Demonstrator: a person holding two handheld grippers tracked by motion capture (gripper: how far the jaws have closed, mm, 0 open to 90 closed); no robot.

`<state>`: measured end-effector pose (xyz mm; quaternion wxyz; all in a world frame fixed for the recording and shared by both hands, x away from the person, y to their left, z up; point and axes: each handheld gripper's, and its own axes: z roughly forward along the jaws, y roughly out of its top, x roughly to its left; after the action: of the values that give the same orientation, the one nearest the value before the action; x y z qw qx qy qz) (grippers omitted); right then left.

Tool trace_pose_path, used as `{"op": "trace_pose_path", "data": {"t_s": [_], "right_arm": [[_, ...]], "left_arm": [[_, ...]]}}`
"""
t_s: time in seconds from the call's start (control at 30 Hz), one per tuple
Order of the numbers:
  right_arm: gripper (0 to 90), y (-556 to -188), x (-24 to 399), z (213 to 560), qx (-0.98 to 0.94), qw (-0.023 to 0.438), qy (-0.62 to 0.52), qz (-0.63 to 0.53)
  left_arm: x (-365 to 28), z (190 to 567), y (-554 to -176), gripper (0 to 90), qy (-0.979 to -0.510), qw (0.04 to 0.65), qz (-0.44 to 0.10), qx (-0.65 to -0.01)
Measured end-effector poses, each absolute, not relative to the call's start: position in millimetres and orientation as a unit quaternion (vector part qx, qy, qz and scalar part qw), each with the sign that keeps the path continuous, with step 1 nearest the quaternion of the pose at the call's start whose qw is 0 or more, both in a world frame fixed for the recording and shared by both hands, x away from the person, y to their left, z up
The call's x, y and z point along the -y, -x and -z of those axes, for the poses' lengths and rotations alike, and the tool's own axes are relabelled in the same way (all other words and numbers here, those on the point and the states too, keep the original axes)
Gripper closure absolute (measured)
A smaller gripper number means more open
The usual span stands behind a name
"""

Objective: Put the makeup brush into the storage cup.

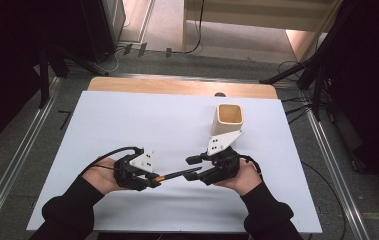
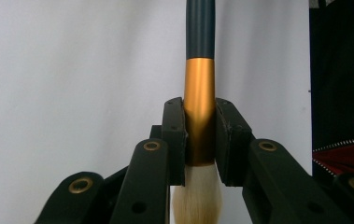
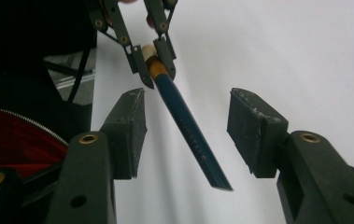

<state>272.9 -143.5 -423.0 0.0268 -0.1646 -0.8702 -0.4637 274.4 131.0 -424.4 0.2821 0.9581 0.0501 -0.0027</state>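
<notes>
L gripper (image 2: 200, 140) clamps brush (image 2: 199, 93) | R gripper (image 3: 186, 135) open, brush between

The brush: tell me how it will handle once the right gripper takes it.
The brush has a straight, thin handle, so probably stiff and light. Its round shaft may roll if dropped. The left gripper clamps the gold ferrule; the right gripper is open around the handle.
</notes>
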Motion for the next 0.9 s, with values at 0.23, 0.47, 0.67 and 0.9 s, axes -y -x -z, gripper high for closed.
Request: {"op": "trace_pose_path", "data": {"t_s": [0.23,0.47,0.67,0.9], "right_arm": [[58.8,-276.6,126.4,434.4,0.890,0.055,0.145,0.429],[65.9,-276.1,117.8,439.5,0.897,0.072,0.137,0.414],[69.0,-275.3,112.6,443.3,0.905,0.082,0.127,0.398],[75.6,-273.9,106.5,444.6,0.915,0.086,0.124,0.375]], "left_arm": [[-126.1,427.7,-273.0,76.8,-0.960,0.276,0.012,-0.039],[-120.3,428.9,-268.5,76.8,-0.960,0.277,0.014,-0.028],[-119.3,429.2,-267.7,76.8,-0.961,0.275,0.017,-0.024],[-118.9,430.9,-267.3,76.8,-0.962,0.271,0.021,-0.022]]}}
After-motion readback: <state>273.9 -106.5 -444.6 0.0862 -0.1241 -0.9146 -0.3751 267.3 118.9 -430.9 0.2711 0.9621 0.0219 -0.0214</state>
